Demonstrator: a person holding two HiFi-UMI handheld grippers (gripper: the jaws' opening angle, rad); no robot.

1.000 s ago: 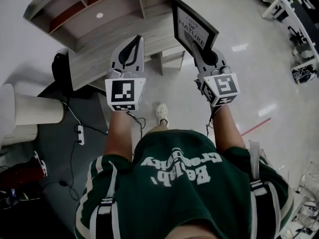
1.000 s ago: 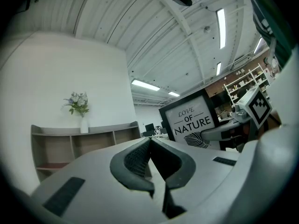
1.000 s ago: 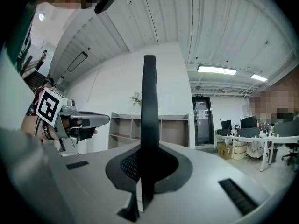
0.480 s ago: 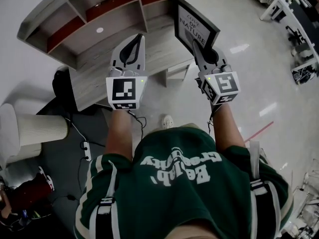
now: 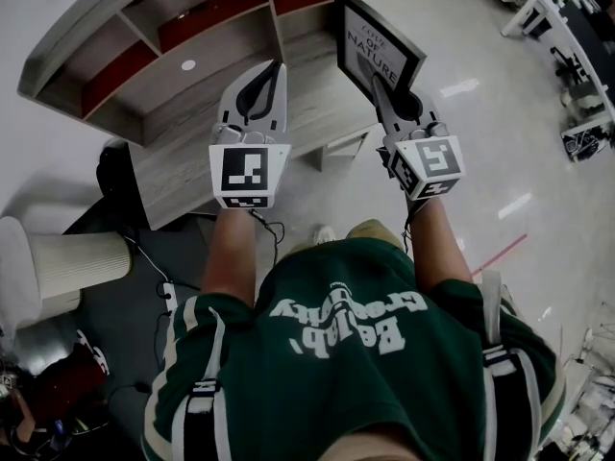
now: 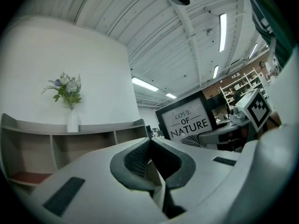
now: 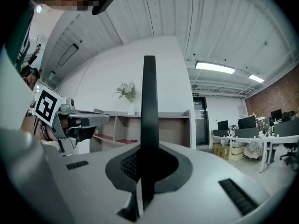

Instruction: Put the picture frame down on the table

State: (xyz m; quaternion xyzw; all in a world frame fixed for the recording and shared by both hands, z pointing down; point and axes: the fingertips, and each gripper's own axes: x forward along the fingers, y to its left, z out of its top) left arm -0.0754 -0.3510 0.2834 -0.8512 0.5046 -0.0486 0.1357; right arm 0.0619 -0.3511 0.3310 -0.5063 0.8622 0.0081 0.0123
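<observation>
Picture frame (image 5: 377, 51) upright at 1 o'clock of head view, pinched by its lower edge between jaws of right gripper (image 5: 386, 92), above wooden shelf unit (image 5: 183, 94). Left gripper (image 5: 271, 70) at 11 o'clock, jaws together on nothing, near frame

I see the picture frame (image 5: 377, 51) upright, gripped at its lower edge by the right tongs (image 5: 382, 94). It has a black border and a white print reading "LOVE OF NATURE" above a leaf drawing. From the head view it sits over the right end of the wooden tabletop (image 5: 312, 84), not resting on it.
</observation>
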